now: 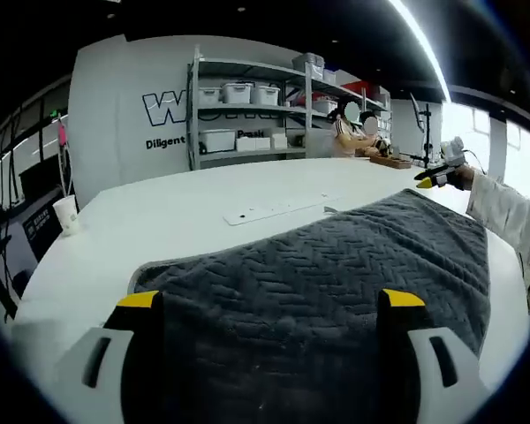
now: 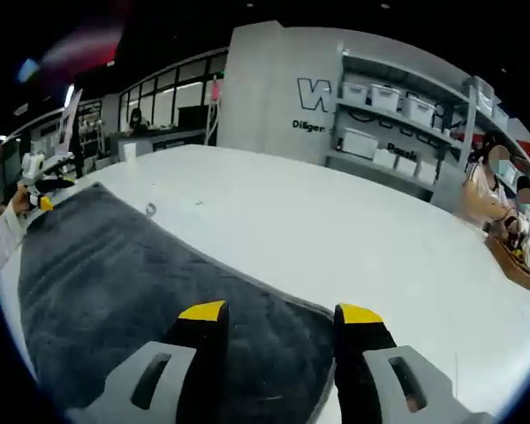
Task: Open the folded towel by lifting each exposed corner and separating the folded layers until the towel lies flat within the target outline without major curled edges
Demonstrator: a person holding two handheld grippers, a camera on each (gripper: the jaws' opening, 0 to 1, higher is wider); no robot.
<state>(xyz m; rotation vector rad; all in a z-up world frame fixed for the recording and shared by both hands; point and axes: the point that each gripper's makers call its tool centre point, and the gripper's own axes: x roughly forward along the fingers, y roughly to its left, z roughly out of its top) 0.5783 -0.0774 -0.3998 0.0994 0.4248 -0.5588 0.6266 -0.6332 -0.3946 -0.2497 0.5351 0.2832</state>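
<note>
A dark grey quilted towel lies spread over the white table. My left gripper stands open at the towel's near edge, its yellow-tipped jaws wide apart over the fabric with nothing pinched between them. At the far right a hand in a white sleeve holds my right gripper by the towel's far corner. In the right gripper view the towel stretches away to the left, and the right gripper is open above its near corner. The left gripper appears small at the towel's far end.
A paper cup stands near the table's left edge. A pale strip lies beyond the towel. Behind the table are shelves with white bins and people seated at a bench. Bare tabletop extends right of the towel.
</note>
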